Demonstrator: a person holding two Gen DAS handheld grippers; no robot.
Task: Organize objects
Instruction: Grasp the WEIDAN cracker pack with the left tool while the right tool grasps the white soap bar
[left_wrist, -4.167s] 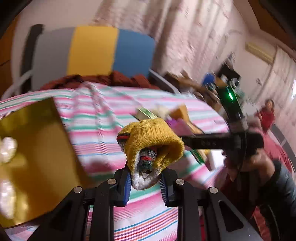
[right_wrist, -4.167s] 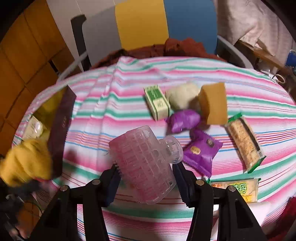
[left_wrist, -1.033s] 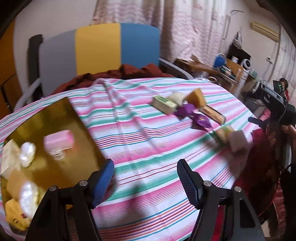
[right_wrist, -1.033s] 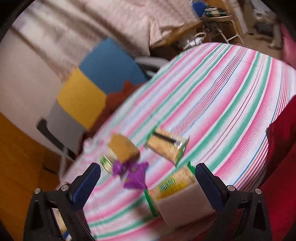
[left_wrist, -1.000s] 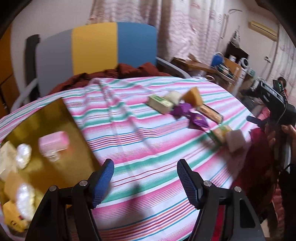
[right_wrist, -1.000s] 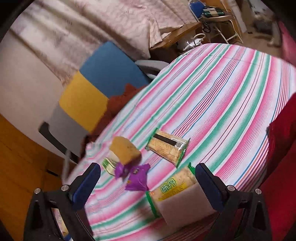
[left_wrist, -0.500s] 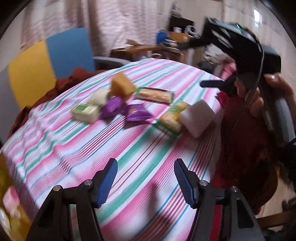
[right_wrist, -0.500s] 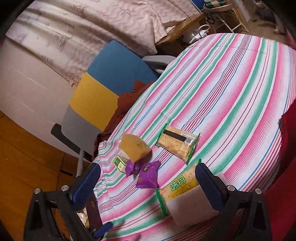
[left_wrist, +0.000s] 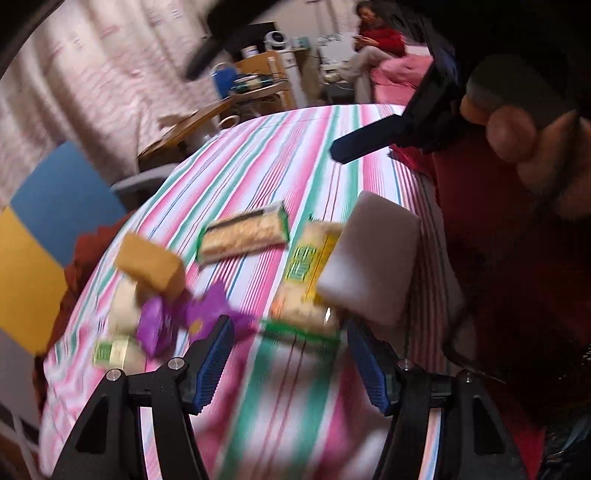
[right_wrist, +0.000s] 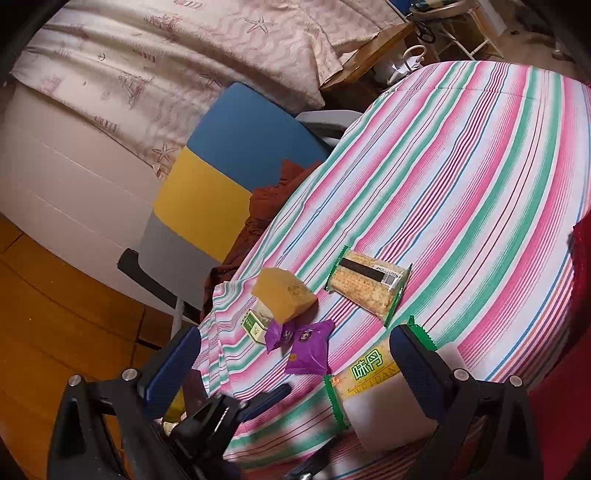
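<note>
Both grippers hang over the striped table (right_wrist: 480, 166), both empty. Our left gripper (left_wrist: 291, 354) has its jaws spread wide, nothing between the blue pads; its view is blurred. Our right gripper (right_wrist: 295, 369) is likewise wide open and holds nothing — in the left wrist view it shows at 1 o'clock, gripped by a hand (left_wrist: 517, 125).

The things to be sorted lie loose in a cluster on the cloth. From the right wrist view:
- yellow sponge (right_wrist: 284, 293) at about 10 o'clock of the cluster, propped on a pale lump that is mostly hidden
- small green box (right_wrist: 254, 325) just beside the sponge, at its 7 o'clock
- two purple packets (right_wrist: 309, 349), touching each other, just below the sponge
- cracker pack (right_wrist: 369, 282) with green ends, at 3 o'clock of the sponge, apart from it
- yellow-green snack pack (right_wrist: 369, 373) at 5 o'clock, partly under a white block (right_wrist: 388, 413) that lies nearest the table edge, between the right gripper's fingers in the view

Beyond the table at 11 o'clock stands a chair (right_wrist: 221, 166) with blue, yellow and grey panels — a rust-red cloth (right_wrist: 269, 199) lies on its seat.
</note>
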